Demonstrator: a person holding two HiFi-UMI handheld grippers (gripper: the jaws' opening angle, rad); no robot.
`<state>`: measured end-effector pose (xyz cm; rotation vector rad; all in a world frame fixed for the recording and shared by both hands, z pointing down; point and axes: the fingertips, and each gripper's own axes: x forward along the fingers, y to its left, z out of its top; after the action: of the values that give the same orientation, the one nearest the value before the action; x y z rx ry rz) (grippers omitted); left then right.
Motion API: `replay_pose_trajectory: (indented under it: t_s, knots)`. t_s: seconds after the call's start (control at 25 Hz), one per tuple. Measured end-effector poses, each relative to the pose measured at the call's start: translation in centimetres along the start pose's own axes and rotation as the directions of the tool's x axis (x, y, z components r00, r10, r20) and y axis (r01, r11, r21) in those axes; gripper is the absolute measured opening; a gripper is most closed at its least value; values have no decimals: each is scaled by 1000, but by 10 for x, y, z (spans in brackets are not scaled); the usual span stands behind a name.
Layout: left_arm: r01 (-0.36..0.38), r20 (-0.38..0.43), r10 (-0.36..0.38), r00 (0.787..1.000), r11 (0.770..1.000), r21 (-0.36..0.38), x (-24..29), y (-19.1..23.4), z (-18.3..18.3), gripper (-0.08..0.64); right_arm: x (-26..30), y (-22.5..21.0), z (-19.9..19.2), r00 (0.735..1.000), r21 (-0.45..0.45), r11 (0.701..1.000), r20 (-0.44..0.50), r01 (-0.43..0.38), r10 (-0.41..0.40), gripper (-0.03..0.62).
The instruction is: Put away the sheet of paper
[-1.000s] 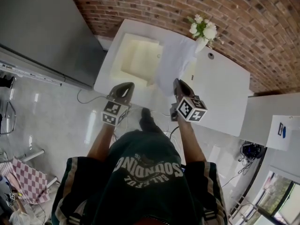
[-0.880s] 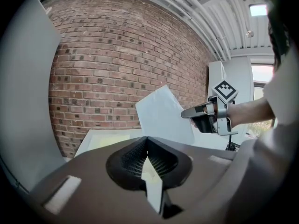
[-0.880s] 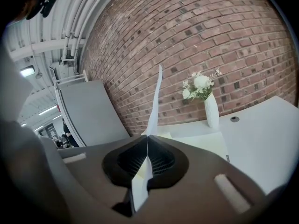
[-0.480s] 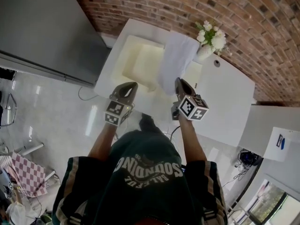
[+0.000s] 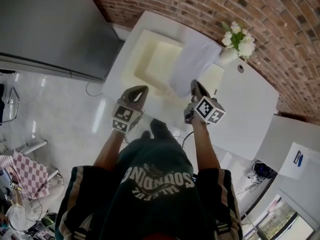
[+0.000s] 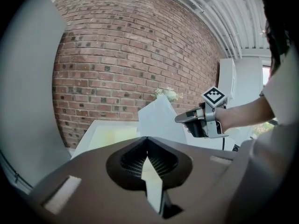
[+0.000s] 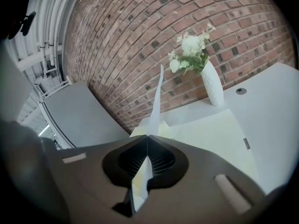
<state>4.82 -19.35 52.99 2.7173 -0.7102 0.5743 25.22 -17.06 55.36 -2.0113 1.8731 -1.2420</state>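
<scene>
In right gripper (image 7: 147,137) (clamped): paper (image 7: 156,97)

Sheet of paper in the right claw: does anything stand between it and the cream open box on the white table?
Nothing visible does. The white sheet of paper, clamped in the right claw, is held over the right edge of the cream open box. The white vase of flowers stands aside, near the brick wall.

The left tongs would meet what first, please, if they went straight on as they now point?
Most likely the cream tray; the sheet of paper in the right tongs hangs close beside that line, depth unclear.
</scene>
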Motion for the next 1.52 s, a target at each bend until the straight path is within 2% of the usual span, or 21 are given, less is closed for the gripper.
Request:
replay_pose_trajectory:
  t_s: [0.64,1.52]
  knots:
    - [24,-50,-26,998,999,-35,9,-3,-25,9,12,-39,-49,994,85,995,-102,57,-48,2]
    - [-25,-76,19,997,996,-84,-3,1,-44,9,38,-35,-81,982,110,994,-191,25,-4,2]
